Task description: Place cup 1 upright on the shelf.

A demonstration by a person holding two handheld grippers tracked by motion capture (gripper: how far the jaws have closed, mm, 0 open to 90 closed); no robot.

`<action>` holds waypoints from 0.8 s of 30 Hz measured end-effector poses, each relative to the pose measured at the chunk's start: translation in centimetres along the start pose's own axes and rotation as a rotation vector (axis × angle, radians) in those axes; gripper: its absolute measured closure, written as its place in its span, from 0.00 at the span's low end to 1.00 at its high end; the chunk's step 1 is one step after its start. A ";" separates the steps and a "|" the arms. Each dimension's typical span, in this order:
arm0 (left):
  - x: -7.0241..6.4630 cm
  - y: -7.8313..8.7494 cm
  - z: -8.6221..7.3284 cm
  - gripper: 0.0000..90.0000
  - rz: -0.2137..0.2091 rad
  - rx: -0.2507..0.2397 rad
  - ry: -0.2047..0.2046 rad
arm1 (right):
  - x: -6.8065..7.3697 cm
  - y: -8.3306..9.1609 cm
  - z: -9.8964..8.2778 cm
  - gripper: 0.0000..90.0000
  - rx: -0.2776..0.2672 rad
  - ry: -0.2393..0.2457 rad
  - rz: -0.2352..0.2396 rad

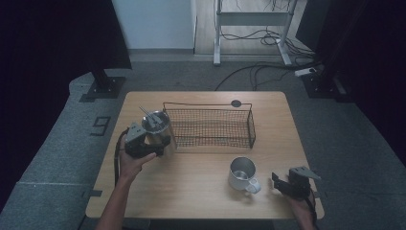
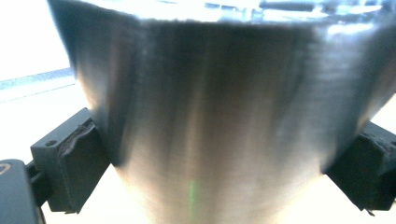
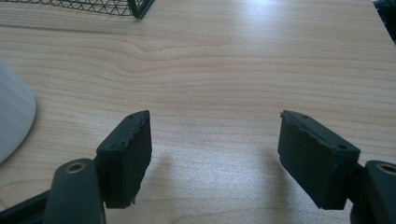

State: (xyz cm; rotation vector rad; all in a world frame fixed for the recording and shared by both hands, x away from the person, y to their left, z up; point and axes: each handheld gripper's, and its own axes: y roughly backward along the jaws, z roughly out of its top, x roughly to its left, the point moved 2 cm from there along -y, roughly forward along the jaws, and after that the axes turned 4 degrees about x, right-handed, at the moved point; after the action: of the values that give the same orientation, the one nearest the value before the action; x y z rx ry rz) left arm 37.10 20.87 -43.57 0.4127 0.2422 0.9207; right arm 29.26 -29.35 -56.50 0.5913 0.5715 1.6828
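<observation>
1. The left gripper [image 1: 152,140] had its jaws clenched on a steel cup [image 1: 158,125] that carried what looked like utensils, thin metal pieces sticking out of its mouth. The cup was just beside the left end of the wire basket [image 1: 209,126], apparently touching or nearly touching the basket's wall.

2. Whether the cup stood on the tabletop [image 1: 201,191] or was lifted slightly off it could not be told from the high view.

3. Judged from this layout, the work seemed to be moving the metalware into the basket. The basket was still bare of items, so nothing had been placed yet; the cup was gripped and at the basket's edge, and the lift over the wall remained to be done.

4. A steel mug [image 1: 243,174] with a handle stood on the tabletop, in front of the basket's right half and well apart from it. It was untouched.

5. The right gripper [image 1: 282,183] waited with jaws released, near the mug's handle side, further from the basket than the mug.

6. The left gripper view gave what the high view could not: the brushed wall of the steel cup [image 2: 210,121] wedged between both pads, contact plain on each side.

7. The right gripper view showed bare wood between the right gripper's [image 3: 215,149] parted jaws, a corner of the wire basket [image 3: 135,9] at the top and a pale curved edge, probably the mug, at the left margin.
</observation>
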 end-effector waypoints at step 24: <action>-0.2 0.2 1.7 0.05 0.004 -0.018 -0.016 | 0.0 0.1 0.0 0.28 -0.002 -0.004 0.001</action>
State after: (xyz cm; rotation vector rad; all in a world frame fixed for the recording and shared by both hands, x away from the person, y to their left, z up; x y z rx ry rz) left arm 37.53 20.43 -41.97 0.4039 0.2188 0.9223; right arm 29.20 -29.40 -56.49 0.5936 0.5667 1.6827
